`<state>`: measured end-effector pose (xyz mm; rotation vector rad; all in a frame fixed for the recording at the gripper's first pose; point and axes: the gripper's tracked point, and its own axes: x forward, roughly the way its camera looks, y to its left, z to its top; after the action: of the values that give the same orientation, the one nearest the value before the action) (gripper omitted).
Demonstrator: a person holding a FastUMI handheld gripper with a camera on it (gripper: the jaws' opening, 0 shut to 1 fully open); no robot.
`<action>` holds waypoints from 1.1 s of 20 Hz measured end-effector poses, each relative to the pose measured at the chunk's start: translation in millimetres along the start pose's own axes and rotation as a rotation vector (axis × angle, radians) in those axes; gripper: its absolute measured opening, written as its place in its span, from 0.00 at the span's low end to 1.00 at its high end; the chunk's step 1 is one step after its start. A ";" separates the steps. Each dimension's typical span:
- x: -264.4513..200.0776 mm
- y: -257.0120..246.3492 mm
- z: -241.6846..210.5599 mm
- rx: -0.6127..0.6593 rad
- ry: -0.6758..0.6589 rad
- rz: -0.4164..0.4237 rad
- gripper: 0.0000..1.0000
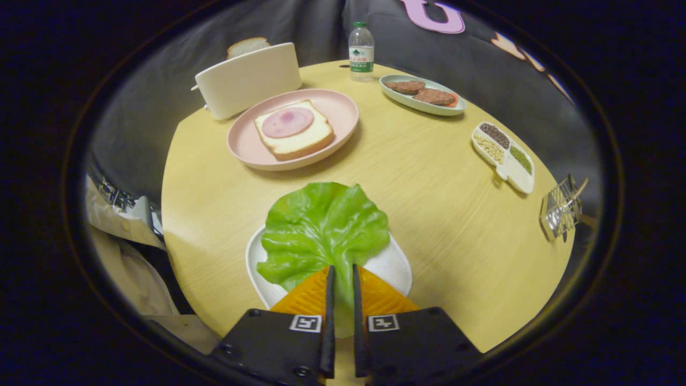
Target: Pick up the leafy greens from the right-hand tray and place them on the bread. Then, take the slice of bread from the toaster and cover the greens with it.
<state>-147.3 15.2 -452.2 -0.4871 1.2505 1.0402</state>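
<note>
A green lettuce leaf [321,230] lies over a white tray [394,265] just ahead of my fingers. My gripper [343,273] is closed on the leaf's near stem end, which shows in the narrow gap between the fingers. Beyond the leaf a pink plate [343,110] holds a slice of bread [319,140] topped with a round pink ham slice [287,122]. Behind the plate stands a white toaster [246,79] with a second bread slice [247,46] sticking up from it.
All of this rests on a round wooden table [429,187]. A water bottle [361,51] stands at the far edge, a pale green tray [447,111] of meat patties beside it. To the right lie a divided dish [517,177] of grains and a small wire rack [560,206].
</note>
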 end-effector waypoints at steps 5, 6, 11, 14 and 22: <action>-4.6 2.9 2.4 -0.019 -0.005 -0.060 0.08; -5.4 3.2 0.1 -0.026 -0.005 -0.078 0.03; -26.7 7.0 22.3 -0.036 -0.061 -0.135 0.03; -45.8 8.4 34.8 -0.015 -0.079 -0.162 0.03; -83.7 25.9 88.3 -0.002 -0.138 -0.206 0.03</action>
<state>-119.3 66.8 -342.6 -0.5254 1.0533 0.8856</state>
